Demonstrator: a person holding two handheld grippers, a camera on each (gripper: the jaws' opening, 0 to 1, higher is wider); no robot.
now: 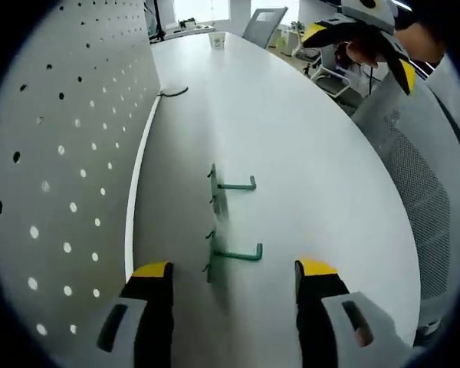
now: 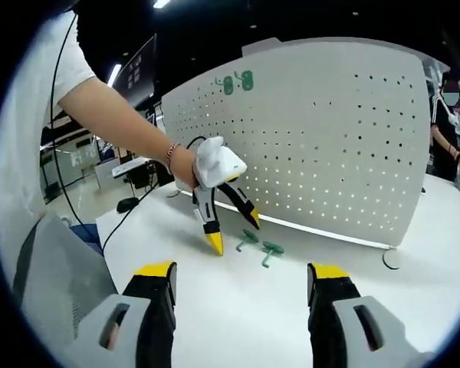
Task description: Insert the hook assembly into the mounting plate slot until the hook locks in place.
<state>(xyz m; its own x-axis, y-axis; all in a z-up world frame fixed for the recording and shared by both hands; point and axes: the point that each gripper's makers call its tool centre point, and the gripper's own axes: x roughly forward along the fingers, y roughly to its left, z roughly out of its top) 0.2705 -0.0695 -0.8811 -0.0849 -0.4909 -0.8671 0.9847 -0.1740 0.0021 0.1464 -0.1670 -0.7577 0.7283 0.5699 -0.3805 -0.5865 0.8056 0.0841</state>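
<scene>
Two green hooks lying flat on the white table [image 1: 307, 153], just in front of the upright white pegboard [image 1: 54, 153]: nearer hook [image 1: 234, 254] and farther hook [image 1: 231, 185] side by side, apart from each other, neither one in the board's holes. Nothing between hooks and pegboard but bare tabletop. Left gripper [image 1: 234, 270] spread wide, empty, hovering just short of the nearer hook. Right gripper [image 2: 241, 274] likewise released, holding nothing, well back from the pegboard.

Beyond the hooks along the pegboard's foot, a dark cable [image 1: 173, 92] on the table; farther still a small cup [image 1: 217, 40] and a grey chair [image 1: 262, 25] at the table's far end. A mesh chair back [image 1: 422, 184] at the table's edge opposite the pegboard.

From the right gripper view: pegboard face-on, two green pieces [image 2: 238, 83] hung near its top edge, both hooks [image 2: 261, 244] seen small beside the left gripper's yellow tips [image 2: 215, 242], a person's bare arm [image 2: 115, 115] with a bracelet [image 2: 169, 157], and another person [image 2: 445, 130] past the board's far end.
</scene>
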